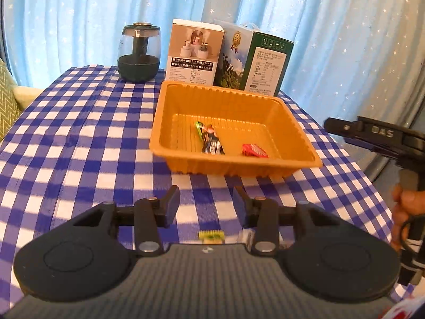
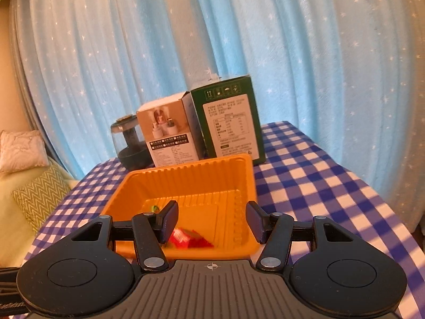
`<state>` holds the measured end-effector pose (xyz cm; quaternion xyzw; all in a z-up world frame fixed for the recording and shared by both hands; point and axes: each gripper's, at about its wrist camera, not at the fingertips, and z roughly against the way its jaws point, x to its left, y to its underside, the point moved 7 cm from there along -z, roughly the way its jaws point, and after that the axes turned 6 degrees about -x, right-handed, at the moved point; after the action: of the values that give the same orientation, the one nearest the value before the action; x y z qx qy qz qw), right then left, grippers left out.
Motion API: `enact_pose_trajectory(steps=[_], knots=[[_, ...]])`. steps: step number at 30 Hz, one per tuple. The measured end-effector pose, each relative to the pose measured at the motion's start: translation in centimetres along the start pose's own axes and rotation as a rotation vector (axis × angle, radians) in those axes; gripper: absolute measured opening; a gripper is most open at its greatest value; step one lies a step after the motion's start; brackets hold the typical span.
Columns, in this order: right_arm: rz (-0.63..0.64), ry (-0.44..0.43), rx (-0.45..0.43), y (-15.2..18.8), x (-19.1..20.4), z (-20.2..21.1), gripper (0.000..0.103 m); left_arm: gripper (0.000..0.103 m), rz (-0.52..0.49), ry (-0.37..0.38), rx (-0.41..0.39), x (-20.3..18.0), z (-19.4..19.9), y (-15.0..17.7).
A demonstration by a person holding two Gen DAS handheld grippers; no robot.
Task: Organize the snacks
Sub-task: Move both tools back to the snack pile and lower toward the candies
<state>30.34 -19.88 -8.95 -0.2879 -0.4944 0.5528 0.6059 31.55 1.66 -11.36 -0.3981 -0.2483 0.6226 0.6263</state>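
Where right gripper (image 1: 372, 135) enters left view, "DAS" embossed on body.

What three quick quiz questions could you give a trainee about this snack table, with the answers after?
1. True or false: the red snack lies inside the orange tray.
2. What stands right behind the tray? A) two boxes B) a bowl C) a bottle
3. Fill in: the left gripper holds ____.

Key: 1 true. 2 A: the white box and green box. 3 nothing; its jaws stand apart over the checked cloth.
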Motion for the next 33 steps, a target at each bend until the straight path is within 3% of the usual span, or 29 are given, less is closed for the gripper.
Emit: enact_pose_trajectory(steps=[14, 22, 33], knots=[[-0.008, 0.041, 0.121, 8.3, 0.1, 10.8, 0.057, 0.04, -0.046, -0.006, 0.039, -0.8, 5.9, 6.7], [-0.012, 0.074, 0.179, 11.4, -1.4, 11.5, 0.057, 0.04, -0.091, 0.04, 0.048, -2.8, 5.5, 7.4], [-0.027, 0.101, 0.229, 12.3, -1.6, 10.7, 0.056, 0.039, -0.166, 0.055, 0.079, -4.5, 2.0, 7.9]])
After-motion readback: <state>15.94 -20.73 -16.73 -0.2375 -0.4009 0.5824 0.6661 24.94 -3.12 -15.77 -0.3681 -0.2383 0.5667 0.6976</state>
